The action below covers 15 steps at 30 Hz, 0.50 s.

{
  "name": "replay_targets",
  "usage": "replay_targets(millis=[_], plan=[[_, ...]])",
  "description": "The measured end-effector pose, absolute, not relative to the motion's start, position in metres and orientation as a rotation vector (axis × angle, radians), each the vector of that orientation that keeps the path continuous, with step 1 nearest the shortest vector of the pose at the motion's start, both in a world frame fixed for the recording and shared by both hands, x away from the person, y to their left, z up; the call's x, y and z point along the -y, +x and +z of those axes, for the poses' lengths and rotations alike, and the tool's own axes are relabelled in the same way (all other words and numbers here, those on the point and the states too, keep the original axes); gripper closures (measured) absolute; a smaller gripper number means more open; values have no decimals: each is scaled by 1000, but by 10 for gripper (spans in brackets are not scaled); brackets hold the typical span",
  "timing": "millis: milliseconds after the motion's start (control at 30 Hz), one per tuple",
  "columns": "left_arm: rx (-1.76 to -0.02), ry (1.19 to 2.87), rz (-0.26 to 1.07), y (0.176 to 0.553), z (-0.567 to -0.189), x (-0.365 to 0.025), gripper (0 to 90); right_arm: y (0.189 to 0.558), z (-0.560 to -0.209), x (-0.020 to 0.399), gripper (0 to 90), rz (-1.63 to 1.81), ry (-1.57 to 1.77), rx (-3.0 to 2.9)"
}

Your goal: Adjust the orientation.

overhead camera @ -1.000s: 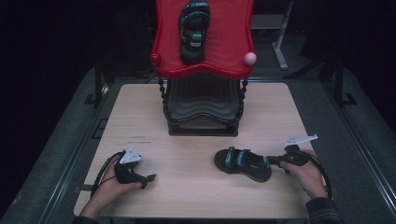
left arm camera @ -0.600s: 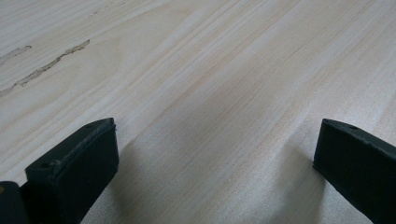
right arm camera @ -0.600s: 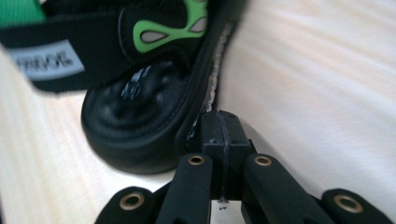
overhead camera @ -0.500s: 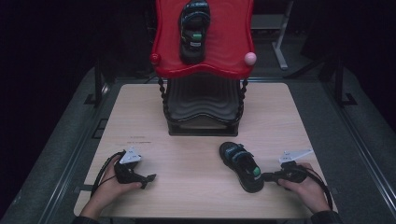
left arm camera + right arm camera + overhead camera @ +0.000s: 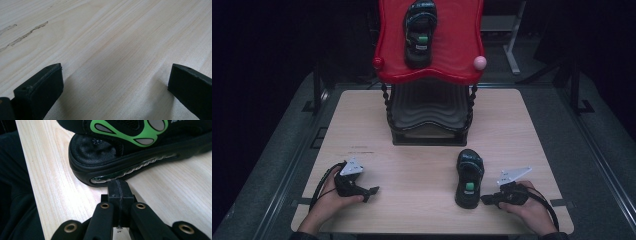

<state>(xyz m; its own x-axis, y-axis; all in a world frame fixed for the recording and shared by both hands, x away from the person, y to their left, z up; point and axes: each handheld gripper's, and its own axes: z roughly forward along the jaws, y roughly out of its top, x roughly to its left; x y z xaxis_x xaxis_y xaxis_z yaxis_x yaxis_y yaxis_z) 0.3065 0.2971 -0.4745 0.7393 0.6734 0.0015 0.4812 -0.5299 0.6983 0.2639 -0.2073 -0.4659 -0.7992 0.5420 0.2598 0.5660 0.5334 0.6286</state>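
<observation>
sandal: black sport sandal with green strap detail, flat on the worktop, sole down, right of centre near the front edge.
sandal axis: long axis runs almost front-to-back in the high view, tilted only slightly. One end points toward the red rack, the other toward the person's edge. Can't tell heel from toe in the high view.
sandal close-up: right gripper view shows a rounded end of the sandal, padded footbed, clear ribbed insert in the sole edge, green and grey strap above.
right tongs: right tongs closed, jaws pressed together with nothing between them. Tips sit against the sandal's sole edge at its near end; in the right gripper view the closed right tongs meet the sole just under the clear insert.
left tongs: left tongs open, jaws wide apart, nothing between them. Left gripper view shows the left tongs low over bare wood grain.
hands: left hand at the front left of the worktop, well apart from the sandal. Right hand at the front right, just beside it.
rack: red wavy-edged tray on a black stand at the back of the worktop.
second sandal: a matching black sandal lies on the tray, long axis also front-to-back.
</observation>
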Motion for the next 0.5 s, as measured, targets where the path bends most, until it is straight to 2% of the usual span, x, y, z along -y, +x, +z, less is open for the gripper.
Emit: replay_targets(millis=[267, 500], plan=[[-865, 2238, 354, 307, -474, -297, 0, 271, -447, 232, 889, -1370, -1132, 2646], [-866, 2238, 354, 307, -474, -297, 0, 279, -435, 237, 683, -1528, -1211, 2558]])
